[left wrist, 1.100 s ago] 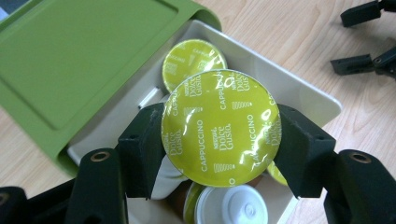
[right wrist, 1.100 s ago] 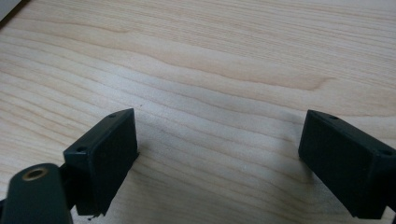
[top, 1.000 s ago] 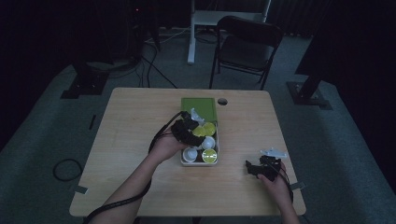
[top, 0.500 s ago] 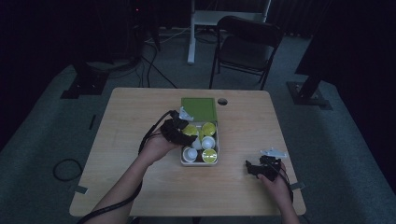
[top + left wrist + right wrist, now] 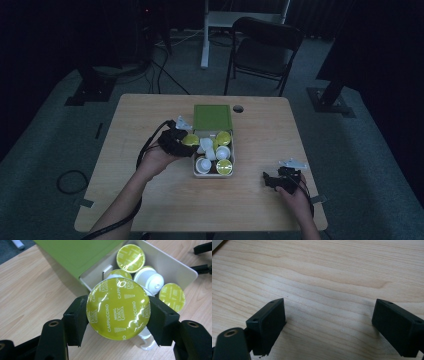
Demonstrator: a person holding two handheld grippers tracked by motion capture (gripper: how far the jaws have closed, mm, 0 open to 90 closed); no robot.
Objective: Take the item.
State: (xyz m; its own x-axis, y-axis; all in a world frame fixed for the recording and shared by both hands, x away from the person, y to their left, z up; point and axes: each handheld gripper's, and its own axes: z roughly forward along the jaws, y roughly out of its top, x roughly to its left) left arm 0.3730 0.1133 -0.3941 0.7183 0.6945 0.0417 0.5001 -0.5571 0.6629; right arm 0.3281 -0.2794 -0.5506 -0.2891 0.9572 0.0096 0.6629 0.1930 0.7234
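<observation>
Currently, status by item:

Left gripper point(image 5: 117, 322): clamped on a coffee capsule point(image 5: 118, 308), one jaw pressing each side of its rim.
Right gripper point(image 5: 329, 325): jaws spread wide with nothing between them, resting low over the bare table point(image 5: 332, 272), well apart from the box.
Capsule location: held at the left edge of the white box point(image 5: 214, 172), just beside the capsules point(image 5: 131, 258) lying inside; not resting on anything.
Capsule orientation: green foil lid faces the left gripper's camera; body axis runs away from the lens, toward the table. No long axis across the round lid.
Box: green lid point(image 5: 213, 117) folded open at the far end.
Progress: judged as one capsule in hand at the box edge; several capsules lie in the box. Whether it is going in or coming out cannot be told.
</observation>
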